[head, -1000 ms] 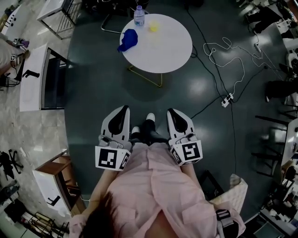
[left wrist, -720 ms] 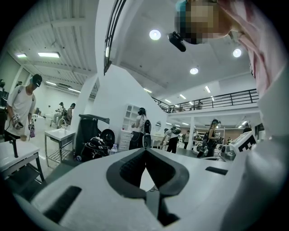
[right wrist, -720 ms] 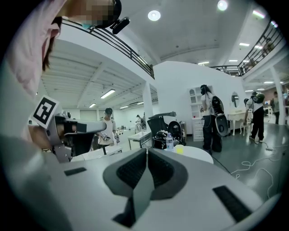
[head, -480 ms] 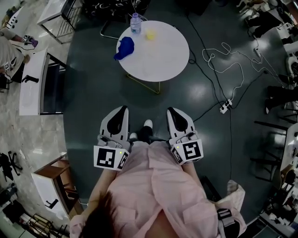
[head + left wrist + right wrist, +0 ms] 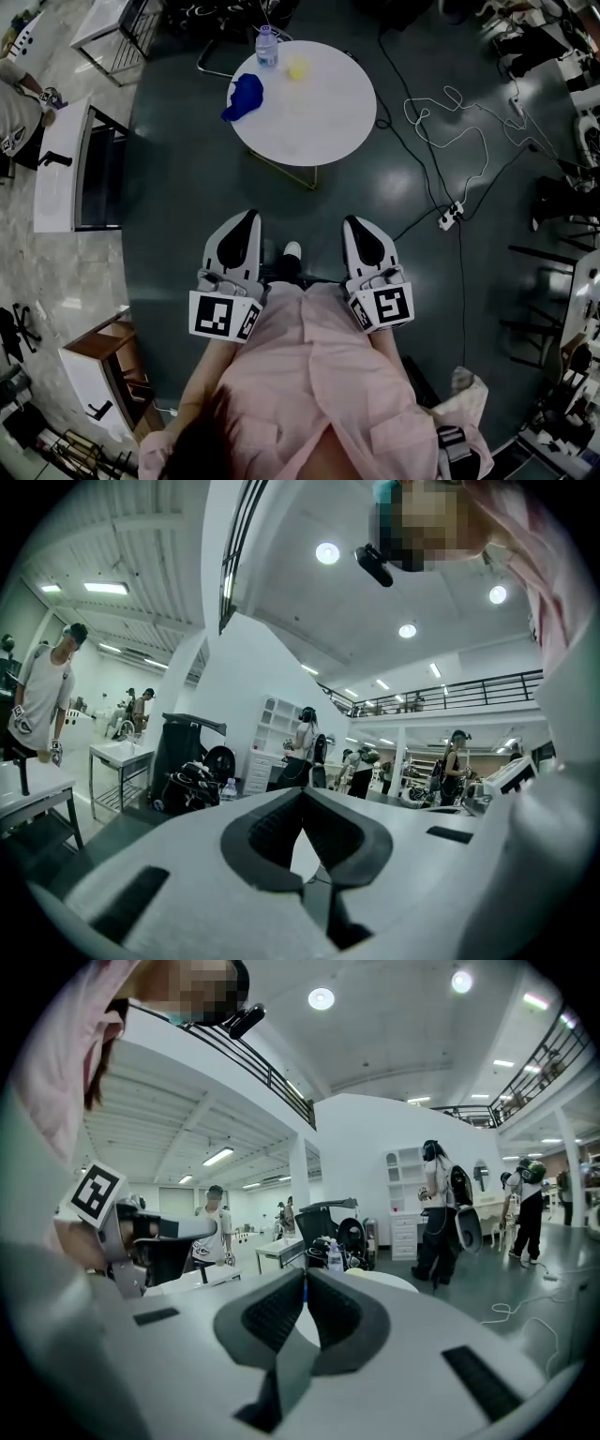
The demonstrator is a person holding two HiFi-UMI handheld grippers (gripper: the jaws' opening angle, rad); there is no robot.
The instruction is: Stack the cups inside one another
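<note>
The yellow cup (image 5: pixel 298 67) stands near the far edge of the round white desk (image 5: pixel 323 117), well ahead of the person. Just left of it, at the far rim, stands one clear bottle (image 5: pixel 267 45). Nearer and further left lies one blue item (image 5: pixel 244 95), close to the desk's left edge. It is too small and irregular to tell whether it is one cup or several. The three sit apart from one another, all on the far-left part of the top. The near and right parts of the desktop are bare white surface.

Dark floor (image 5: pixel 187 197) stretches open between the desk's near edge and the person's shoes (image 5: pixel 292 251). To the right of the desk a white cable (image 5: pixel 450 117) loops over the floor to one power strip (image 5: pixel 448 214). To the left, a long white bench (image 5: pixel 56 173) runs along the edge of the dark floor.

Both grippers are held low against the pink shirt (image 5: pixel 309 375), side by side and well short of the desk. The left gripper (image 5: pixel 247 217) points forward. In its own view its jaws (image 5: pixel 302 794) meet at the tips with nothing between them. The right gripper (image 5: pixel 354 223) is likewise pressed together and empty (image 5: pixel 305 1274). Its view looks over the tips at the bottle (image 5: pixel 335 1258) and the desk's rim (image 5: pixel 398 1283).
</note>
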